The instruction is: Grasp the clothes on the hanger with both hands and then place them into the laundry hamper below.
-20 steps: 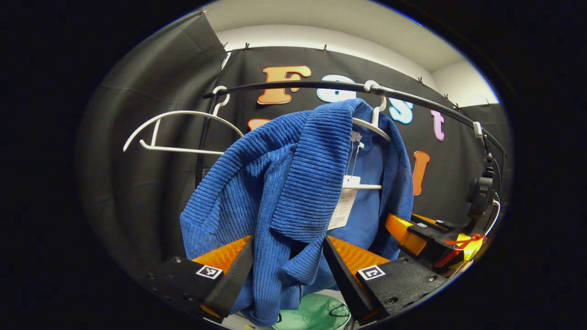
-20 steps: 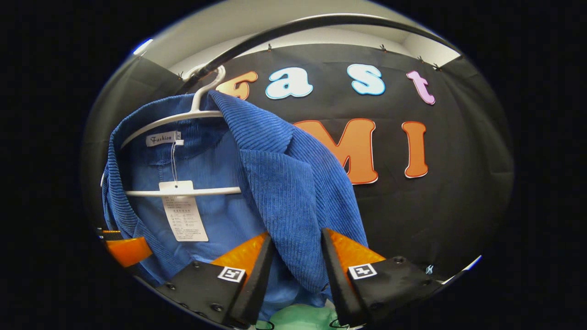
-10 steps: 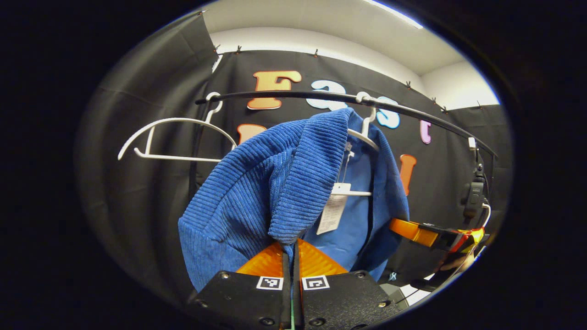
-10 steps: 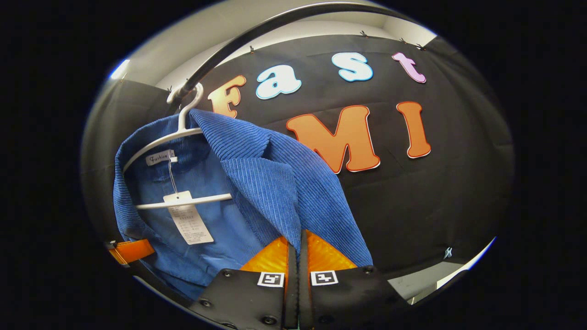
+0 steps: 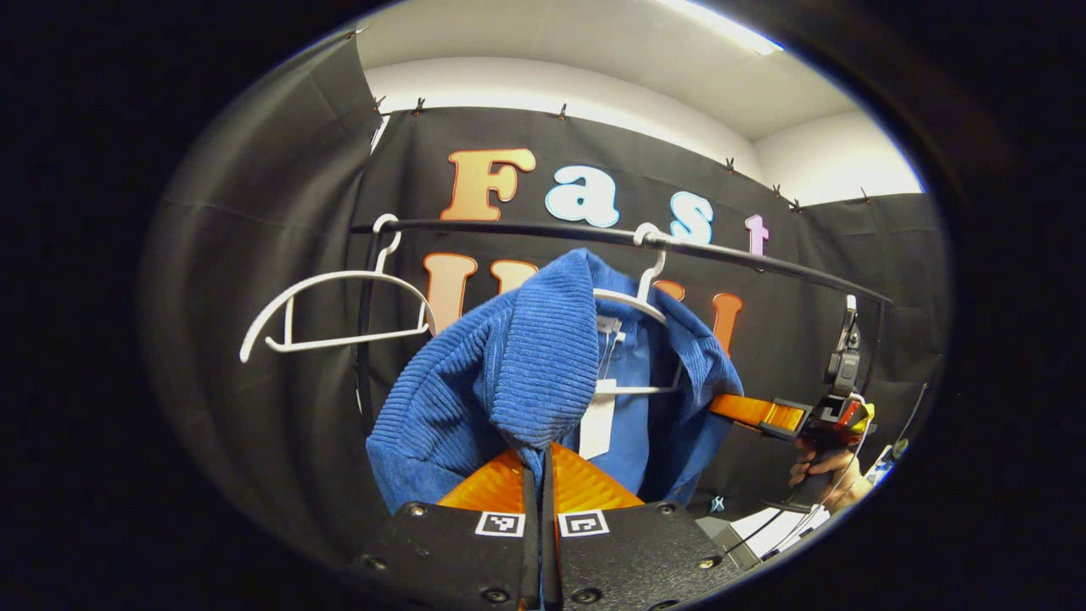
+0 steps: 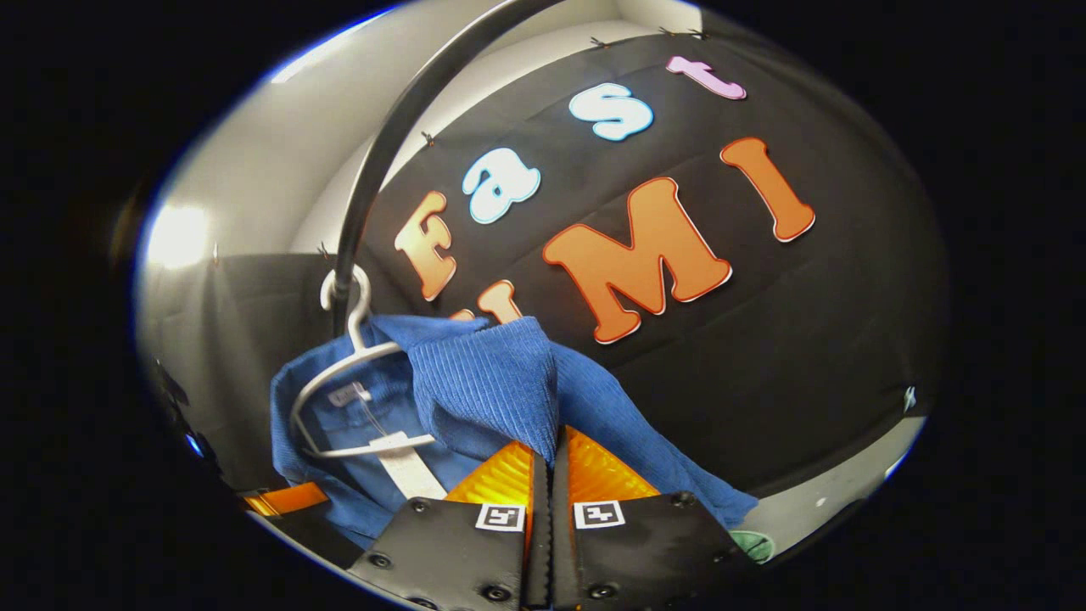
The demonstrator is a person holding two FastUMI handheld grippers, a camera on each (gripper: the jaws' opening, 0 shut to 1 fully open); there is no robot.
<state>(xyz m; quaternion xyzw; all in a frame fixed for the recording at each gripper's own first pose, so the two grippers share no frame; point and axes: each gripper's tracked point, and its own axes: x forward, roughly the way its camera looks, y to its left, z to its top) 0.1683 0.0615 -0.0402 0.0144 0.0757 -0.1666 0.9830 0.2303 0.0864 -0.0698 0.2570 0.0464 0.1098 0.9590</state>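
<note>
— While the black rail arcs across the booth, where does the blue jacket sit?

— It hangs on a white hanger hooked over that rail, near the centre of the left gripper view. In the right gripper view the jacket lies at about seven o'clock, on its hanger.

— And the left gripper?

— Its jaws are pressed together on the jacket's front edge, at six o'clock in its own view.

— The right gripper?

— Its jaws are likewise clamped on a fold of the jacket, at six o'clock. From the left gripper view it appears at four o'clock, held by a hand.

— Anything smaller?

— A bare white hanger at nine o'clock on the rail, a paper tag inside the jacket, and a green sliver, perhaps the hamper, at five o'clock.
</note>
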